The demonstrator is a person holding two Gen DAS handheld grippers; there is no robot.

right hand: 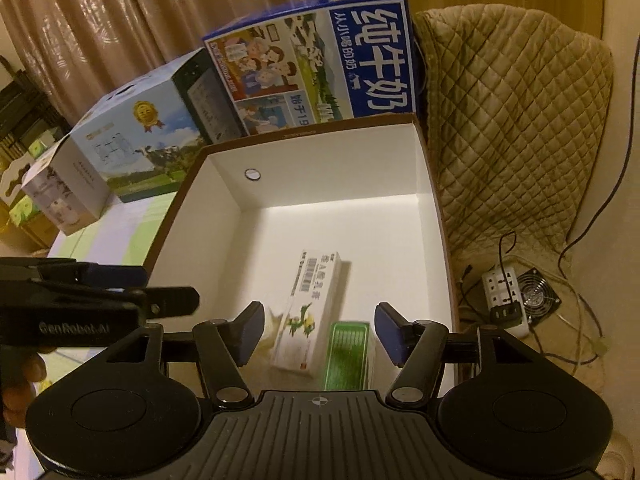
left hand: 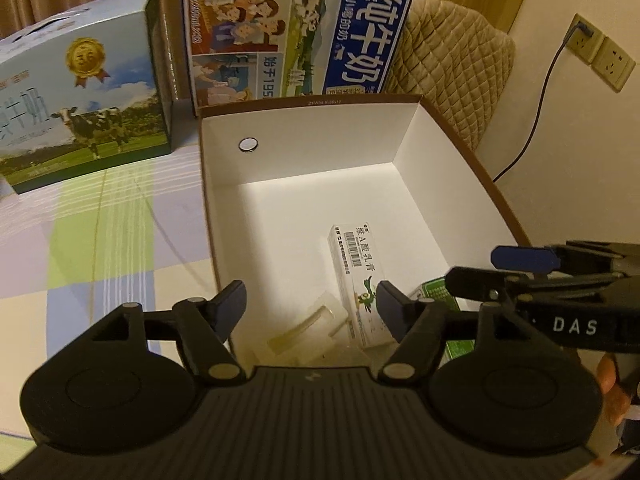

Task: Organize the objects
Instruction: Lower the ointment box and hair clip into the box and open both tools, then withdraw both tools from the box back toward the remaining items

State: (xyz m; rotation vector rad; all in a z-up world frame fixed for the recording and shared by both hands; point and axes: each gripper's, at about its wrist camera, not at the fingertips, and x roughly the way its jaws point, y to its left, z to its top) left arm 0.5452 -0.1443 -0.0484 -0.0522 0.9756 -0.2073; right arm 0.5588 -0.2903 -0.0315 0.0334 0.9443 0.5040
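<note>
Both tongs, left (left hand: 311, 307) & right (right hand: 319, 333), wide apart, empty, above box (left hand: 304, 128).

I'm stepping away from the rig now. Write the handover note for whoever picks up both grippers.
Left gripper: open, empty, above the near edge of the open white box.
Right gripper: open, empty, over the same box.
In the box: white ointment carton, green packet beside it, clear plastic piece at the near wall.
Outside: two milk cartons behind the box, blue and cow-print.
Left: nothing loose visible to sort; check off-camera.
</note>
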